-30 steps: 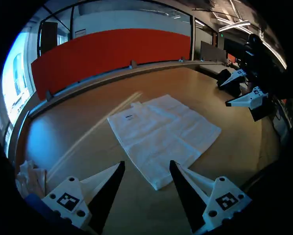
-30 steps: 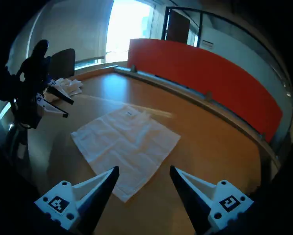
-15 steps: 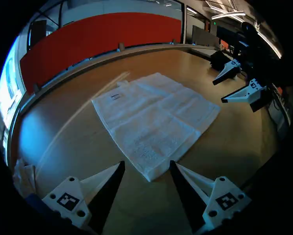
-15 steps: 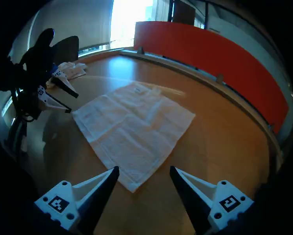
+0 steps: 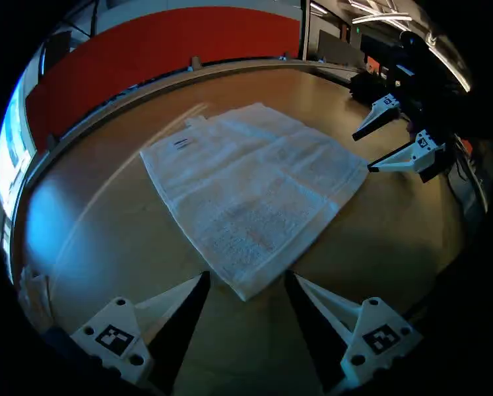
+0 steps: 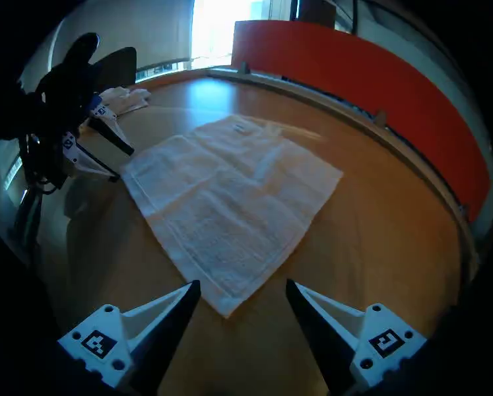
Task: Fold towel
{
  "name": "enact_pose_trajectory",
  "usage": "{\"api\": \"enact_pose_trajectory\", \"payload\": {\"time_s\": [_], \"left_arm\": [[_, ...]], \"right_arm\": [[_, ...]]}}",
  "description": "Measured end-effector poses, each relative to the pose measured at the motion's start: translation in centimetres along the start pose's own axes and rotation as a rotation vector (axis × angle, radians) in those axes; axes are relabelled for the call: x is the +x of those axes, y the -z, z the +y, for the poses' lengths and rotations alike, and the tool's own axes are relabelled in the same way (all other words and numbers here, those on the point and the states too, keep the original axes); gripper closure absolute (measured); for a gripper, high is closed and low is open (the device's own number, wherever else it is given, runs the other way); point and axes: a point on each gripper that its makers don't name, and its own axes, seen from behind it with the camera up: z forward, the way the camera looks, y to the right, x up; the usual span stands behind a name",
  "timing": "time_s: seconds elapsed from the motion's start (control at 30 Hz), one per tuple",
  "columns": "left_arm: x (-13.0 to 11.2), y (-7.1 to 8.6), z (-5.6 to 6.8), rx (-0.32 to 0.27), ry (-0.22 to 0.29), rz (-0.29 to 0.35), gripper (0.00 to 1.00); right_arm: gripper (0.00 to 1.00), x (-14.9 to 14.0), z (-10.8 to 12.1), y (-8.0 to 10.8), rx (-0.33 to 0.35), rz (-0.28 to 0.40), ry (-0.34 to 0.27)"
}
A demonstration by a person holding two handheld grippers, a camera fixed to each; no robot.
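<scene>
A white towel (image 5: 249, 181) lies flat on the wooden table (image 5: 107, 218), a small label near its far edge. One near corner of it points in between the open fingers of my left gripper (image 5: 246, 285), just above the tabletop. In the right gripper view the same towel (image 6: 230, 198) points its other near corner between the fingers of my right gripper (image 6: 241, 290), which stands open. Each gripper also shows farther off from the other's camera: the right gripper (image 5: 378, 142) at the towel's right corner, the left gripper (image 6: 117, 162) at its left corner, both held by a person in dark clothing.
A red partition (image 5: 160, 53) runs along the table's far edge. A heap of white cloths (image 6: 124, 100) lies at the table's far left in the right gripper view. A dark chair back (image 6: 117, 72) stands behind it. A bright window (image 6: 223, 30) is beyond.
Both grippers have come down and forward toward the towel's near corners; the towel looms larger in both views. Both stayed open.
</scene>
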Motion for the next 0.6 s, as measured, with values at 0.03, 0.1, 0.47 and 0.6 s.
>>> {"api": "enact_pose_trajectory", "payload": {"time_s": [0.03, 0.1, 0.47, 0.6], "left_arm": [[-0.1, -0.1, 0.0, -0.002, 0.000, -0.005, 0.17], [-0.3, -0.3, 0.1, -0.004, 0.000, -0.012, 0.17], [-0.1, -0.4, -0.1, 0.012, -0.002, -0.011, 0.17], [-0.1, -0.4, 0.0, 0.020, 0.008, -0.013, 0.21]], "right_arm": [[0.00, -0.1, 0.0, -0.1, 0.002, -0.003, 0.000], [0.00, -0.4, -0.1, -0.2, 0.007, -0.009, -0.001], [0.12, -0.8, -0.9, -0.5, 0.037, -0.013, 0.008], [0.25, -1.0, -1.3, -0.5, 0.056, -0.012, -0.007]]}}
